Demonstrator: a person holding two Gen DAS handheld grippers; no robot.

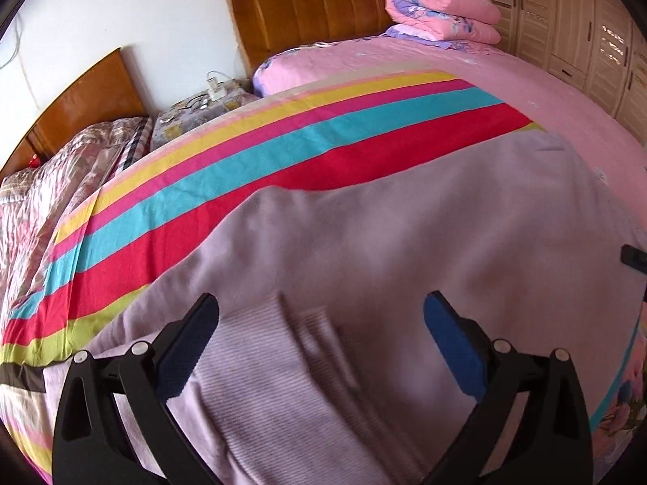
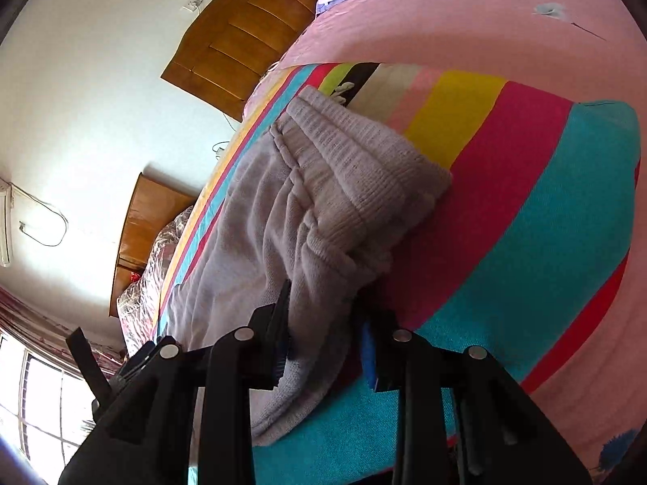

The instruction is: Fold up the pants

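Lilac pants lie spread over a striped sheet on the bed. In the left wrist view, a ribbed band of the pants lies just below my left gripper. That gripper hovers over the cloth, open, with nothing between its blue pads. In the right wrist view, the pants are bunched, with the ribbed band folded over on top. My right gripper is shut on a fold of the pants close under that band, at the sheet's near edge.
A pink bedcover lies beyond the sheet, with a rolled pink quilt by the wooden headboard. A wardrobe stands on the right. On the left are a cluttered nightstand and a second bed.
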